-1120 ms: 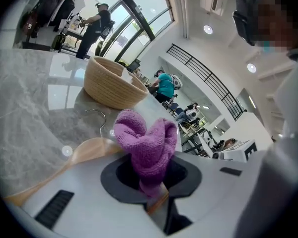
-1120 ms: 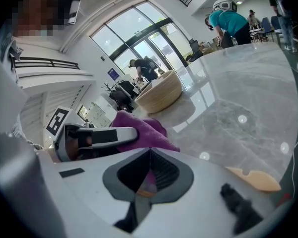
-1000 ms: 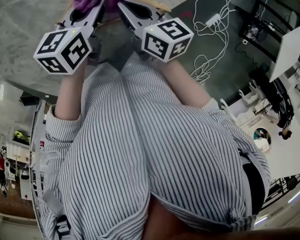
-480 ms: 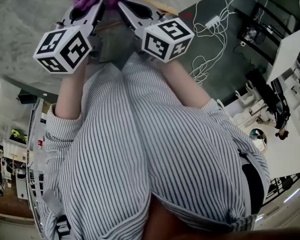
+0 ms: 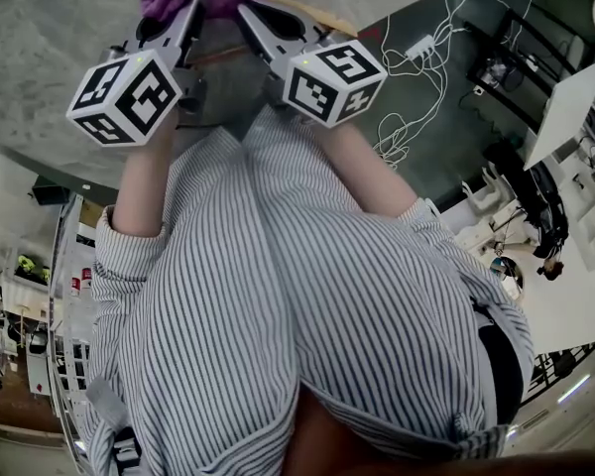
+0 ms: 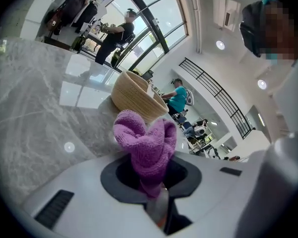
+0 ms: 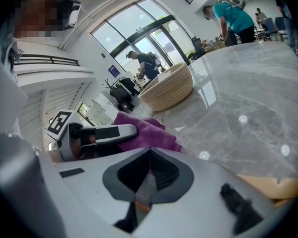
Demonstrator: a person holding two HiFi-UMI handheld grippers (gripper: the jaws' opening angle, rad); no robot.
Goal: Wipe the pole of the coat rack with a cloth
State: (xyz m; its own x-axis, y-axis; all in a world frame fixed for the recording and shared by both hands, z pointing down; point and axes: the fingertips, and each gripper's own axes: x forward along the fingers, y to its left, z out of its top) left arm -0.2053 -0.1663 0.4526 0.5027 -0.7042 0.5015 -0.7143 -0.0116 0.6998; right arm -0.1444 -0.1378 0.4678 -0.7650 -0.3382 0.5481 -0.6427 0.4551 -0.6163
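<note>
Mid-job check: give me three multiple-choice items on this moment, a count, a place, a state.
1. Pale woven straw baskets in view? A one; B two; C three.
2. Where is the purple terry cloth? A in that basket; B in the left tongs; C on a pole.
3. The right tongs are: A wide open; B shut on the cloth; C shut, empty.
A, only one basket shows; B, the cloth bulges from the shut left tongs; C, its jaws meet on nothing.
</note>
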